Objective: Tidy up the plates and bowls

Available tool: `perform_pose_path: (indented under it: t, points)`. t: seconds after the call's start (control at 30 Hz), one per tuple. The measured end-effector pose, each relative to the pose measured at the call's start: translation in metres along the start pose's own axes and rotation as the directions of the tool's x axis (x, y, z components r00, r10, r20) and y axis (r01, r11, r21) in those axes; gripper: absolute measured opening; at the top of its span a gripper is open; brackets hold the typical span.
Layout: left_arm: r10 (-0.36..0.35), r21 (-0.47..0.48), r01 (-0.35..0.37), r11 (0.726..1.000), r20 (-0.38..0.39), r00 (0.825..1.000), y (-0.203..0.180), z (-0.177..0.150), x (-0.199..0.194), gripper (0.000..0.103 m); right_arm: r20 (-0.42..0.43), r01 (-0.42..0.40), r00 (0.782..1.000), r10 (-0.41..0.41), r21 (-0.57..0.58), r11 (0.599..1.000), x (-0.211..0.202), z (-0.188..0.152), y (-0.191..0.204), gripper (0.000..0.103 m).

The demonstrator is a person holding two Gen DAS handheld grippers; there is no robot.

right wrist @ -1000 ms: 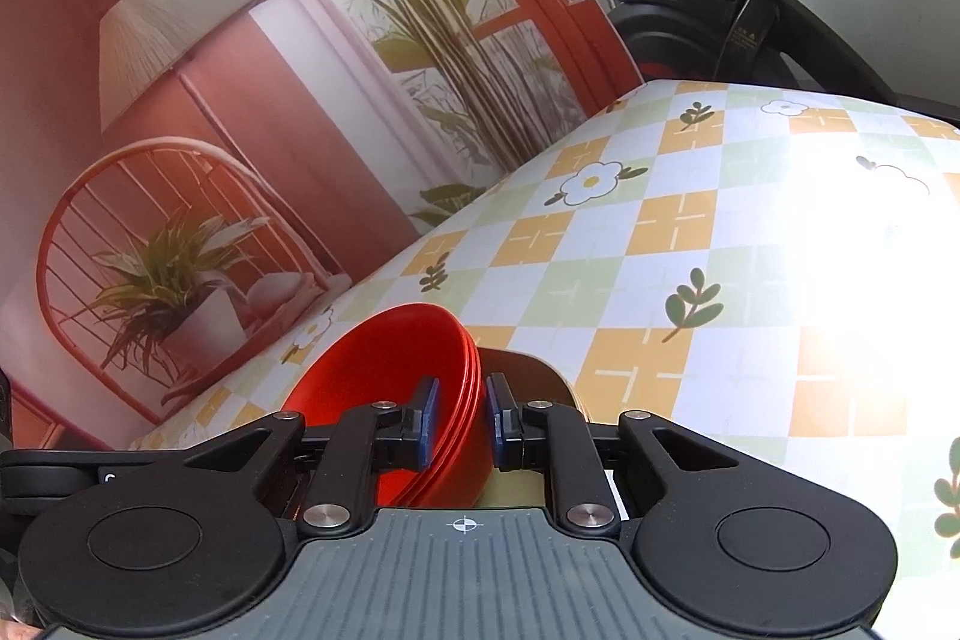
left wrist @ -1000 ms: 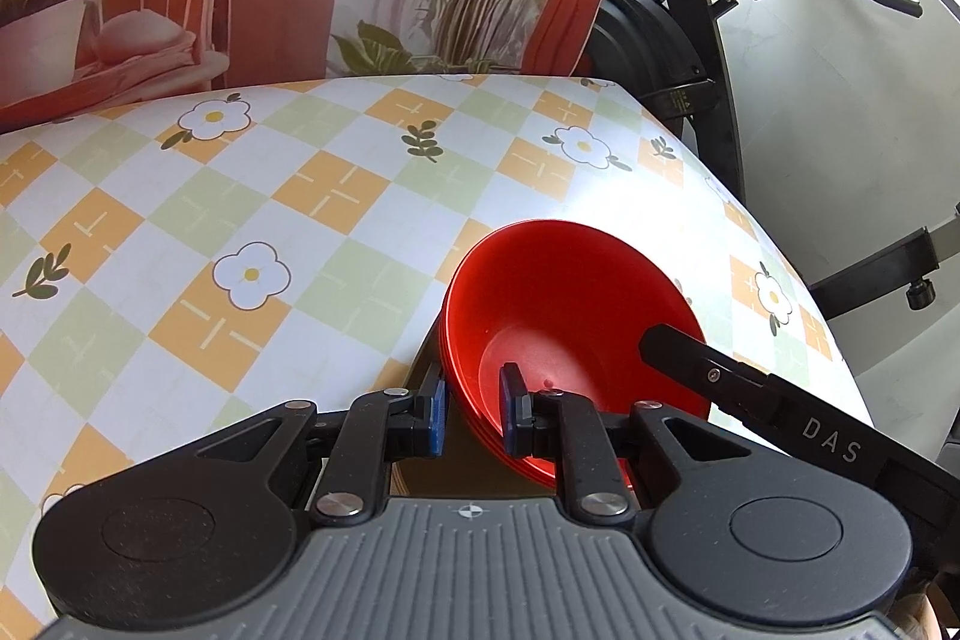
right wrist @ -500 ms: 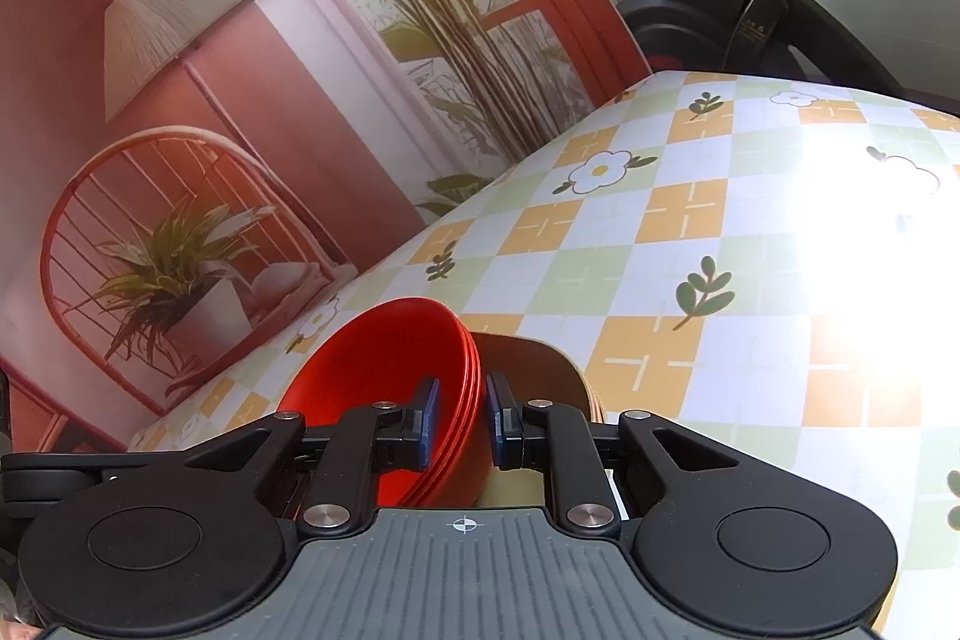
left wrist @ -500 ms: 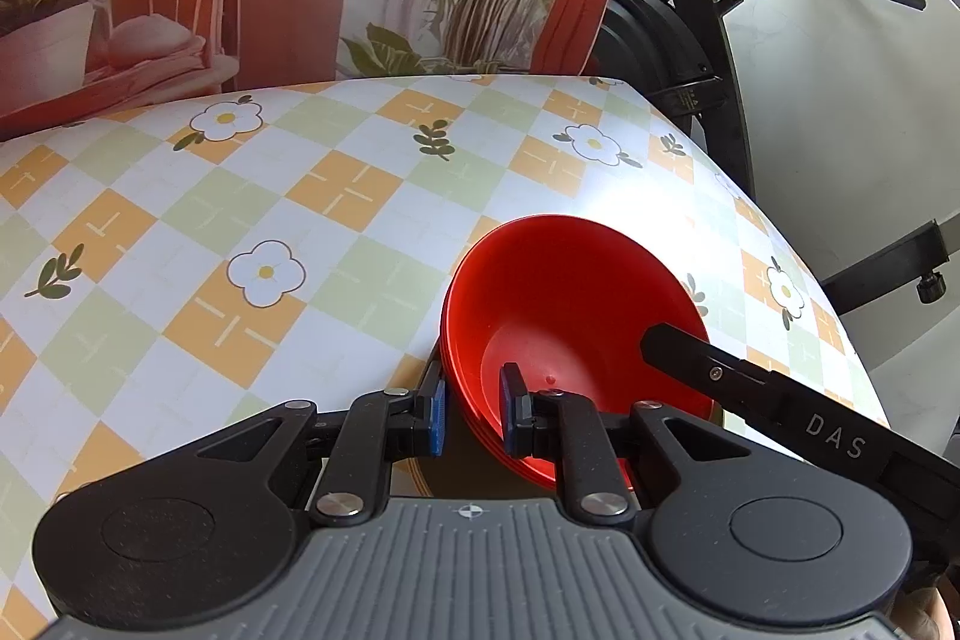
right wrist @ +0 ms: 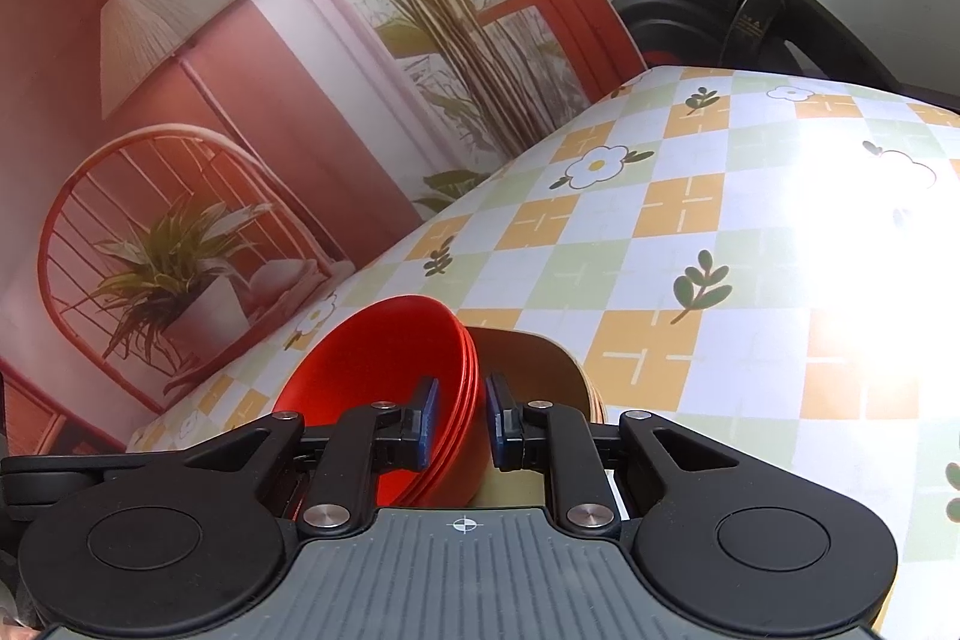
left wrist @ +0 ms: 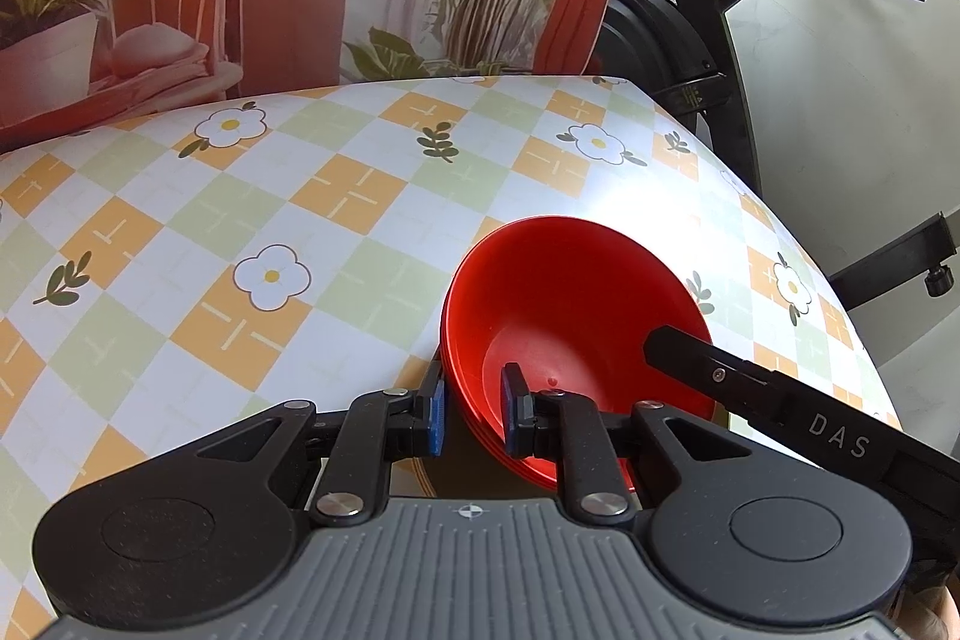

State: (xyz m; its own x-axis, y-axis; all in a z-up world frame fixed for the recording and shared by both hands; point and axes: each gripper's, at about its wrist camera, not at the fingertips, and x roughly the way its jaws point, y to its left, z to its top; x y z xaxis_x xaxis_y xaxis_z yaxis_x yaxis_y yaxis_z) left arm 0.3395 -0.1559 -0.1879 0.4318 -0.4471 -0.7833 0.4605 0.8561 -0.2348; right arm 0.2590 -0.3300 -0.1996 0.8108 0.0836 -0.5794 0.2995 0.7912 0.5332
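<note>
2 hand-held grippers clamp opposite rims of a nested stack of red bowls (left wrist: 564, 304): the left gripper (left wrist: 472, 415) pinches the near-left rim, the right gripper (right wrist: 459, 415) the opposite rim. The stack is tilted over a tan plate (right wrist: 534, 364), close to the right edge of the checked table (left wrist: 300, 220). Whether it rests on that plate cannot be told. Risk, judged: uneven pull from the 2 grips could separate the nested bowls or tip the stack off that edge.

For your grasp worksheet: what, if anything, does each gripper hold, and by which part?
Both hold the stack of red bowls by its rim: the left gripper and the right gripper on opposite sides, each with one finger inside and one outside.
</note>
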Motion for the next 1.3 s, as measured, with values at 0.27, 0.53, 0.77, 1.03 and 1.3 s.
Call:
perform_pose_path:
  t: [0.27,0.53,0.77,1.03,1.3]
  points:
    - [0.015,0.031,-0.017,0.999,0.049,0.999,-0.007,0.001,-0.017,0.047,0.014,0.023,1.0,-0.022,-0.01,1.0,-0.009,0.002,0.004,0.022]
    - [0.024,0.031,-0.027,0.999,0.079,0.997,-0.008,-0.001,-0.034,0.048,0.034,0.024,0.999,-0.023,-0.045,0.999,-0.025,0.005,0.014,0.023]
    - [0.036,0.037,-0.041,0.998,0.11,0.993,-0.009,-0.004,-0.051,0.049,0.051,0.034,0.998,-0.03,-0.077,0.996,-0.039,0.006,0.022,0.026]
    - [0.052,0.027,-0.057,0.998,0.159,0.986,-0.008,-0.014,-0.078,0.055,0.064,0.044,0.997,-0.035,-0.144,0.989,-0.058,0.007,0.038,0.032]
    - [0.076,0.01,-0.08,0.997,0.21,0.975,-0.003,-0.022,-0.109,0.073,0.079,0.043,0.997,-0.027,-0.207,0.977,-0.079,0.007,0.056,0.043]
